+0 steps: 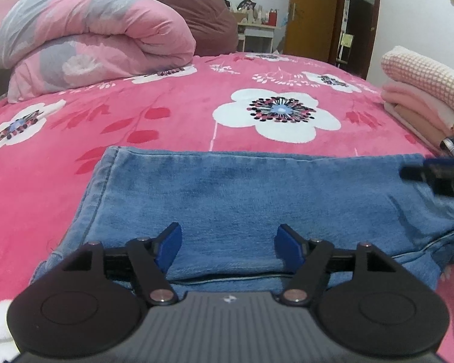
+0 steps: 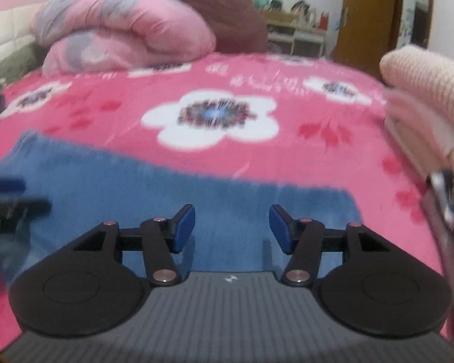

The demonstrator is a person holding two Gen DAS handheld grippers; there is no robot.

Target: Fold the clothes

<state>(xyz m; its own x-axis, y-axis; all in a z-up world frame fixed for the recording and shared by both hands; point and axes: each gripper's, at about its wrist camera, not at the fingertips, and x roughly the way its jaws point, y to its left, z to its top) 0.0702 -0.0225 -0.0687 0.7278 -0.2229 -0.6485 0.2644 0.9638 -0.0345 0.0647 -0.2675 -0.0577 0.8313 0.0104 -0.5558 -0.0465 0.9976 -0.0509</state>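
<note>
Folded blue jeans [image 1: 251,196] lie flat on the pink flowered bedspread [image 1: 172,115], a hem running along their left side. My left gripper [image 1: 228,246] hovers over the near part of the denim, open, with nothing between its blue pads. In the right wrist view the jeans [image 2: 154,193] appear blurred, and my right gripper [image 2: 232,228] stands open above their right end with nothing between its pads. Each gripper shows as a dark blur at the edge of the other's view: the right gripper [image 1: 439,175] at the right, the left gripper [image 2: 6,202] at the left.
A rolled pink and grey quilt [image 1: 84,39] lies at the back left of the bed. A stack of folded pink and cream clothes [image 1: 423,93] sits at the right edge. A brown padded bundle [image 1: 196,9], a small white shelf [image 1: 257,30] and a wooden door [image 1: 311,12] stand behind.
</note>
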